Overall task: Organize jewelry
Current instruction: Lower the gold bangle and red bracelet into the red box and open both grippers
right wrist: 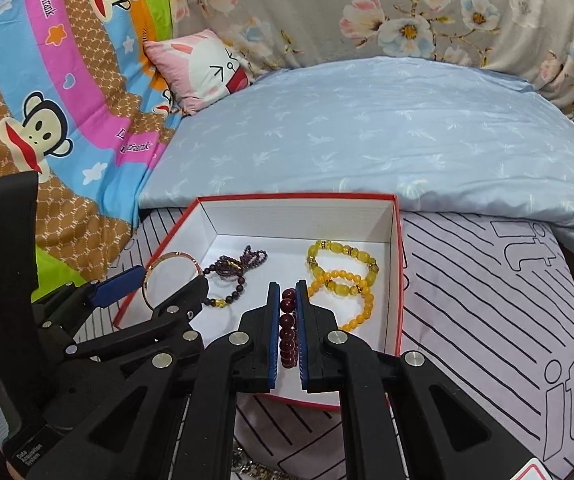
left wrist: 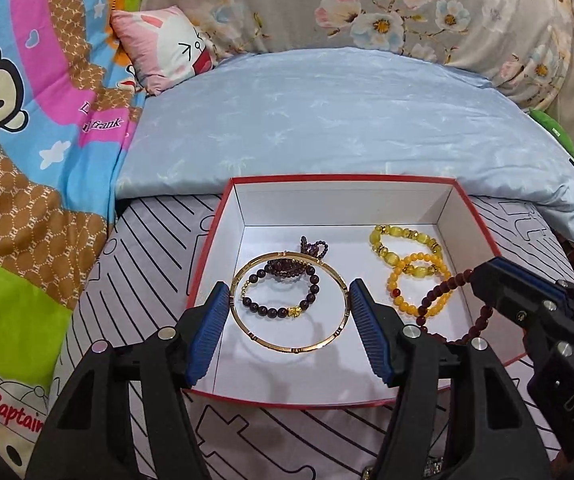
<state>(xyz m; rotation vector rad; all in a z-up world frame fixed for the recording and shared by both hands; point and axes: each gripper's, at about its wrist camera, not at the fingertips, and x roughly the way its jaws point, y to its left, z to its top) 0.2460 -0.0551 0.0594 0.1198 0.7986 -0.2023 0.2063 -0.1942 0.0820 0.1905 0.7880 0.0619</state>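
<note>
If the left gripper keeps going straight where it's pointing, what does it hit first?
Probably the gold bangle, which it already holds between its pads; the left gripper points down into the box, so the box floor comes next.

From my left wrist camera I look steeply down at close range over the red-rimmed box (left wrist: 483, 216), with the right gripper (left wrist: 483, 276) at three o'clock, while my right wrist camera shares that box (right wrist: 401, 272) with the left gripper (right wrist: 159, 284) at nine o'clock.
</note>
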